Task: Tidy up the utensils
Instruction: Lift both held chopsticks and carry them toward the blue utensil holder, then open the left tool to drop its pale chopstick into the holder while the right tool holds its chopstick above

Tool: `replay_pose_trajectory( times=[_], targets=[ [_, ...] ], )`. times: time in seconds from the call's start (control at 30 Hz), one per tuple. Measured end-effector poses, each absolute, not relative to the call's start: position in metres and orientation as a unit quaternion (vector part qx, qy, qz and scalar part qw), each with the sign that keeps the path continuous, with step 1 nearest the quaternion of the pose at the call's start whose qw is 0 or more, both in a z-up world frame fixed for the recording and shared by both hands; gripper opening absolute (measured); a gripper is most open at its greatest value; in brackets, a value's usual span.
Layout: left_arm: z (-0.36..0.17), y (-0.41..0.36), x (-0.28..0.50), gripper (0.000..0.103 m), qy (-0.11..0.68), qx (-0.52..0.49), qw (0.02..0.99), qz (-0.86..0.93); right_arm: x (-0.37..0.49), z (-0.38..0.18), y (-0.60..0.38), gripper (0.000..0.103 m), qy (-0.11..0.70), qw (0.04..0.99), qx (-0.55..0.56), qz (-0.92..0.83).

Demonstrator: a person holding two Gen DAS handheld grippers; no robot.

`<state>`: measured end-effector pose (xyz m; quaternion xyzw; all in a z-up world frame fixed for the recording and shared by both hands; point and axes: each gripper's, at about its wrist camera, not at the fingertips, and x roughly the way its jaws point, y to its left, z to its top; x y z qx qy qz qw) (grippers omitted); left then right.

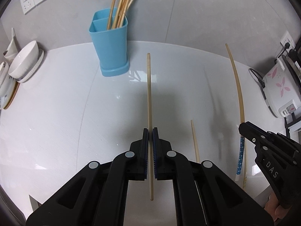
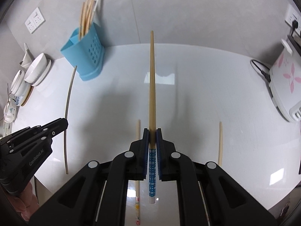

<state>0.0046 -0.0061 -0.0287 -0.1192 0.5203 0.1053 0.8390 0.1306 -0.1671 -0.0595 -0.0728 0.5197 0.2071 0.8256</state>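
White table [image 1: 56, 122], grey wall behind. Your left tool [image 1: 150, 130] is clamped on a plain chopstick [image 1: 149, 86], and your right tool [image 2: 152, 130] is pinching the blue-dotted chopstick [image 2: 152, 79], both lifted lengthwise, probably for dropping into the blue holder [image 1: 111, 45] at the back. More chopsticks lie loose.

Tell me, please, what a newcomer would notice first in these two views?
First, each pair of tongs is shut on a chopstick: the left tongs pinch a plain chopstick, and the right tongs pinch a blue-dotted chopstick. Next, the blue holder at the back left of the counter, already stuffed with chopsticks. More chopsticks lie loose on the counter near the tongs.
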Motion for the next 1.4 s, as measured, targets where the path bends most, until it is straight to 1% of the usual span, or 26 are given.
replay_pose_trajectory(
  times=[0.67, 0.97, 1.27, 1.4],
  targets=[
    [0.036, 0.07, 0.027, 0.004, 0.451, -0.126, 0.874, 0.129, 0.152, -0.004, -0.094, 0.007, 0.446, 0.861, -0.072, 0.236],
    [0.065, 0.106, 0.05, 0.004, 0.398, -0.135, 0.9, 0.118, 0.183, 0.017, -0.063, 0.007, 0.413, 0.876, -0.061, 0.241],
    [0.073, 0.132, 0.087, 0.004, 0.37, -0.143, 0.911, 0.116, 0.212, 0.032, -0.036, 0.007, 0.384, 0.885, -0.034, 0.26],
    [0.071, 0.147, 0.104, 0.004, 0.341, -0.153, 0.92, 0.118, 0.223, 0.037, -0.028, 0.007, 0.365, 0.89, -0.015, 0.271]
  ],
)
